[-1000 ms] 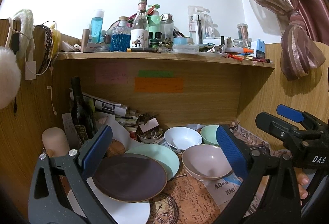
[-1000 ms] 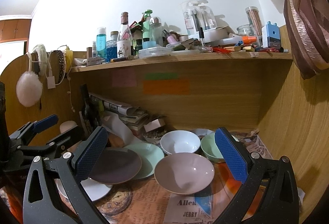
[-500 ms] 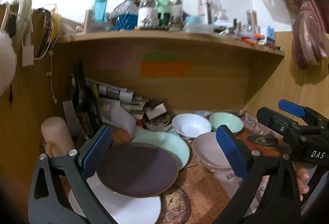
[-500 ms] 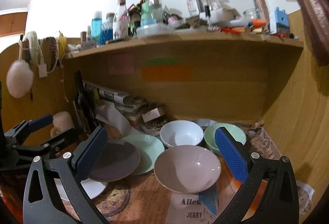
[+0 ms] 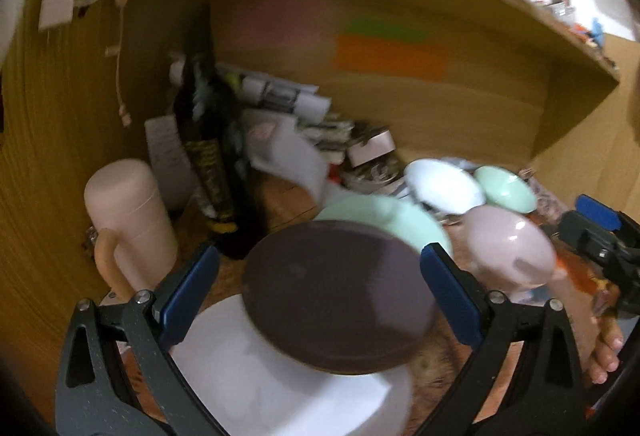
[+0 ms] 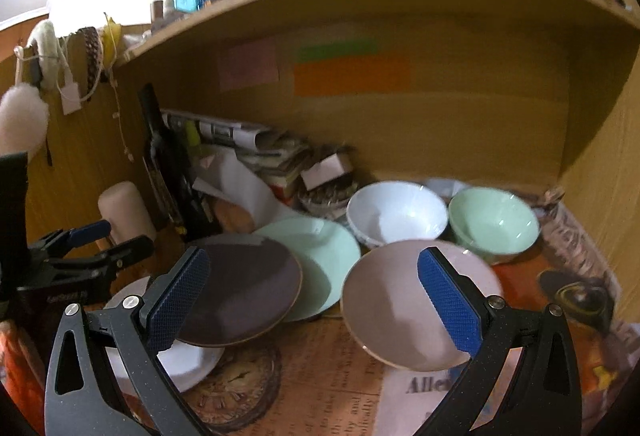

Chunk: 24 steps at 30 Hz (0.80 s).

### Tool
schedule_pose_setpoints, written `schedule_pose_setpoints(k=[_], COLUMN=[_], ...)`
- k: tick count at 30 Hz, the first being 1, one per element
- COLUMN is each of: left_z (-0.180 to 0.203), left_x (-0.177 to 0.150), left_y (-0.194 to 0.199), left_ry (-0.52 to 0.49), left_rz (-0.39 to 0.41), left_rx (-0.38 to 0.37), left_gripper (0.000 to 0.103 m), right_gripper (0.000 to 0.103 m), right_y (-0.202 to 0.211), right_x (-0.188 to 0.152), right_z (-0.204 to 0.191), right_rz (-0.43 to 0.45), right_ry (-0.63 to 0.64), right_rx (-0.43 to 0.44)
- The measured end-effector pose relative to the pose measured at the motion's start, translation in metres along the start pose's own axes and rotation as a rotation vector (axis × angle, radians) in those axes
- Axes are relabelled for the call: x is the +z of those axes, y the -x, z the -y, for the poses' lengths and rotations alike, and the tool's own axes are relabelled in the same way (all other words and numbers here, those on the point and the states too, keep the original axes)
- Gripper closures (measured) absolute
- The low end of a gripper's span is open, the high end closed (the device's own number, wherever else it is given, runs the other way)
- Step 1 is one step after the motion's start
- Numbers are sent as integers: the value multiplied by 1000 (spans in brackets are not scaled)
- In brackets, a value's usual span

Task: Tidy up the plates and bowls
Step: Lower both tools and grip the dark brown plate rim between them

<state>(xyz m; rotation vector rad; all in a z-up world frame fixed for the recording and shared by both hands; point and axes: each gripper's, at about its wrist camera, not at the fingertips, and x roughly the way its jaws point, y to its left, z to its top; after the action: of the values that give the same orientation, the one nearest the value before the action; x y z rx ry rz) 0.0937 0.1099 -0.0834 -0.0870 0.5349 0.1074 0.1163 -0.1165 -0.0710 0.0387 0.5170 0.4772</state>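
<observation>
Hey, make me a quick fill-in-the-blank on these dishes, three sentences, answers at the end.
1. The dark brown plate overlaps a plate coloured ____.
2. The number of bowls on the desk is ____.
3. The jaws of the right gripper are ____, with the pink bowl in front of them.

Answers: mint green; three; open

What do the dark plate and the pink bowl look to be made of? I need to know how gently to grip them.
Dark plate: likely glazed ceramic or stoneware, matte brownish-purple, with a thin lighter rim edge and hardly any shine. Pink bowl: ceramic or possibly melamine, smooth and semi-glossy, with soft highlights on its inner wall and a tan rim line. Both look rigid and slick; the pictures cannot settle which material.
</observation>
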Motion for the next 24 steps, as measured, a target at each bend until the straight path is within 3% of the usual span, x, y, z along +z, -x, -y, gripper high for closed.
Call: schedule_pose_setpoints(k=[3, 5, 10, 16, 24], left_z=[-18, -27, -46, -58, -68], left_x=[-2, -3, -8, -7, -4], left_y=[-19, -30, -58, -81, -108], left_ry=[11, 21, 30, 37, 51], left_rz=[-62, -102, -184, -250, -331], left_rx=[13, 8, -5, -26, -73], left_gripper=[16, 17, 24, 32, 54], right_gripper=[8, 13, 39, 54, 63], right_y=[-15, -26, -53, -82, -109], right_x=[-5, -8, -18, -30, -38], right_z=[-4, -9, -18, -24, -19], right_rz=[-54, -94, -198, -298, -389], right_ry=[-5, -9, -14, -26, -59], right_rx=[20, 34, 78, 89, 74])
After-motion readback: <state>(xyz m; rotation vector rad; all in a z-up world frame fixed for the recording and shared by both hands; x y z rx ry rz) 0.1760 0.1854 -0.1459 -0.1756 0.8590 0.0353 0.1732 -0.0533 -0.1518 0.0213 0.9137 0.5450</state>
